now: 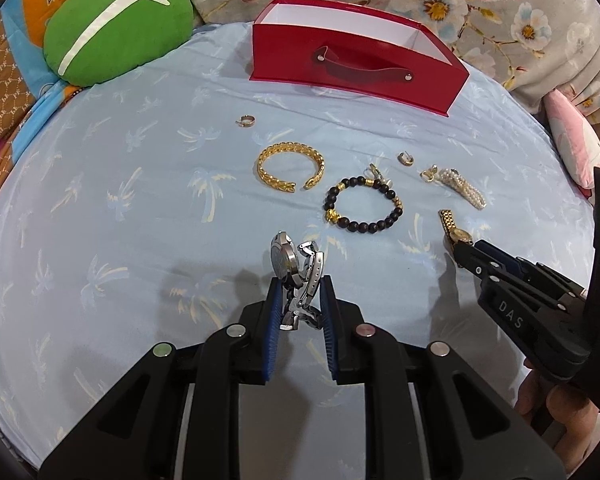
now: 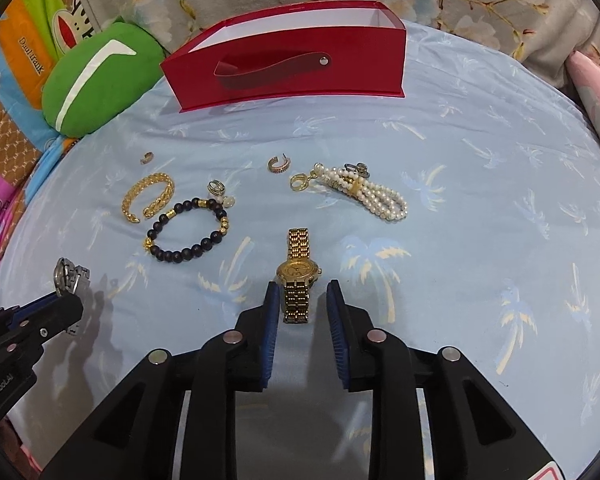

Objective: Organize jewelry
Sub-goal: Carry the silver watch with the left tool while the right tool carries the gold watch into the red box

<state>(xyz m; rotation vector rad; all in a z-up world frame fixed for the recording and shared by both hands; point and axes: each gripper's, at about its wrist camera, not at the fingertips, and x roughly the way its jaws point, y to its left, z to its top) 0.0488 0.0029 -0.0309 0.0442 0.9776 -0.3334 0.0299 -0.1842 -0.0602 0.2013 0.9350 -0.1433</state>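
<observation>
gold watch (image 2: 298,276) flat between parted right fingers (image 2: 271,308)

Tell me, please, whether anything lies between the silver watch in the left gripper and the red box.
Yes: the gold bangle lies on the sheet between the silver watch and the red box, though carrying the watch above it should clear it.

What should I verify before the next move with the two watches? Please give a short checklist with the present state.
1. Left gripper pinches the silver watch: ok.
2. Gold watch lies flat between the right gripper fingers, untouched: ok.
3. Right gripper holds the gold watch: not ok, jaws open.
4. Red box is open on top: ok.
5. Box inside is free: cannot tell.
6. Black bead bracelet lies apart from the gold watch: ok.
</observation>
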